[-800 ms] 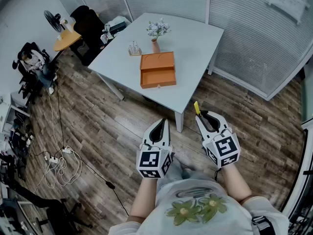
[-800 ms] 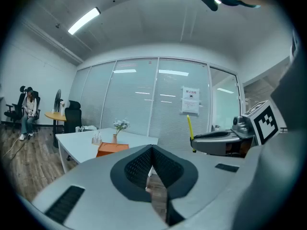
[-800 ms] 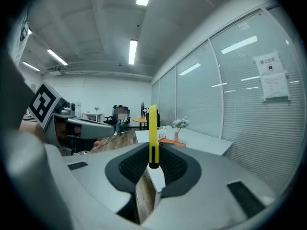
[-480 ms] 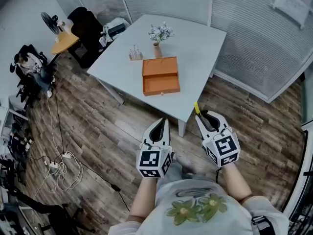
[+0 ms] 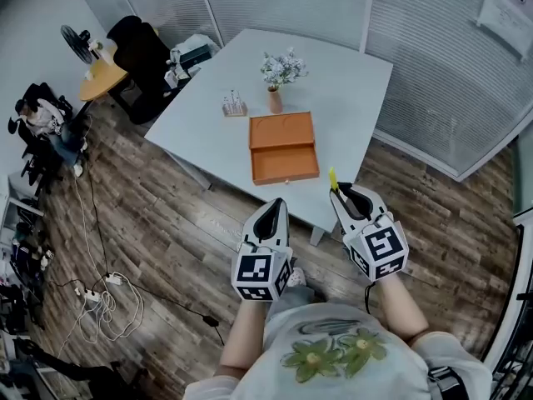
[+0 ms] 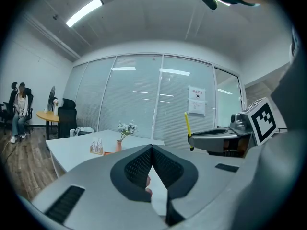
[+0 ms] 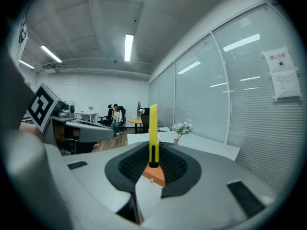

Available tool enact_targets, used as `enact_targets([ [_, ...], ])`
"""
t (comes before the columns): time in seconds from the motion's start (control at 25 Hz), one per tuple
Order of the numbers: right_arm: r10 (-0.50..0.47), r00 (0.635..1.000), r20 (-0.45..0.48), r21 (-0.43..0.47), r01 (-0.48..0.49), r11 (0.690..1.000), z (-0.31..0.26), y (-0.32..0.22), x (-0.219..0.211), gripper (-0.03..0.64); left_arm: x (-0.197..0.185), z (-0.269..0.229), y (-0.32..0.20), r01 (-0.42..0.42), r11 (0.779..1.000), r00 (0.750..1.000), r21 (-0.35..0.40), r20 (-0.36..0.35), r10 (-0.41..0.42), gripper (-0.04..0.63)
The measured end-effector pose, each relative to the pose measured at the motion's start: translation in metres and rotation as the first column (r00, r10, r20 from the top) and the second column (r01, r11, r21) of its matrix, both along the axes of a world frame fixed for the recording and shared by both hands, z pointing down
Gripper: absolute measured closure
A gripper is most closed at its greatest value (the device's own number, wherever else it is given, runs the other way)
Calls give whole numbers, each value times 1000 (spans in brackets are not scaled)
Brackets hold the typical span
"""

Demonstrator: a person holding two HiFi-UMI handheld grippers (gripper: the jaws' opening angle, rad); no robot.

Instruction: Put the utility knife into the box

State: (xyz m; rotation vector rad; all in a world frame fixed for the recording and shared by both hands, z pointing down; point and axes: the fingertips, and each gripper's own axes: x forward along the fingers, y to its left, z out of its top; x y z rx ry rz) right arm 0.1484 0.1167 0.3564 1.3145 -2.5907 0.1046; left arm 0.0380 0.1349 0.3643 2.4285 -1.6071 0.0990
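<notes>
The right tool point(image 5: 340, 192) point(image 7: 152, 151) is clamping the yellow utility knife point(image 5: 333, 180) point(image 7: 153, 128) btwn its dark pads. The knife is standing upright and sticking up well past the jaw tips, w/ its black lower end sitting in the grip. The left tool point(image 5: 274, 208) point(image 6: 152, 149) is being held beside it, jaws closed to a point w/ nothing btwn them. Each tool is showing its marker cube toward the person's chest, and both are pointing fwd, tilting slightly down. The person's forearms are reaching out from a light shirt w/ a flower print point(image 5: 333, 352). Just ahead of the tools, the orange box point(image 5: 284, 148) is lying on the pale table point(image 5: 341, 73) near its front edge. The knife is not in it: in the head view its tip is showing just right of the box's front corner, apart from the box. Behind the box a small vase point(image 5: 274, 101) w/ pale flowers point(image 5: 283, 67) is standing upright, and a small rack-like item point(image 5: 234, 105) is sitting to its left; too small to tell what it is. Beyond the table, a wood-plank floor point(image 5: 166, 223) is spreading out w/ cables point(image 5: 104, 294) lying on it at left. A black chair point(image 5: 143, 47), a round wooden side table point(image 5: 102, 67) and a fan point(image 5: 73, 42) are standing at upper left. A seated person point(image 6: 19, 111) is showing far left in the left gripper view.
</notes>
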Motion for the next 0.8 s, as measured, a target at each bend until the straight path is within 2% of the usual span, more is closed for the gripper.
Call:
enact_targets([
  [0.4, 24, 999, -31, 2, -24, 1000, 5, -52, -39, 545, -45, 8, -51, -20, 1000, 1000, -8, -3, 20, 594],
  [0.8, -4, 998, -56, -25, 2, 1000, 19, -91, -57, 545, -57, 25, -86, -28, 999, 999, -40, -21, 27, 594],
])
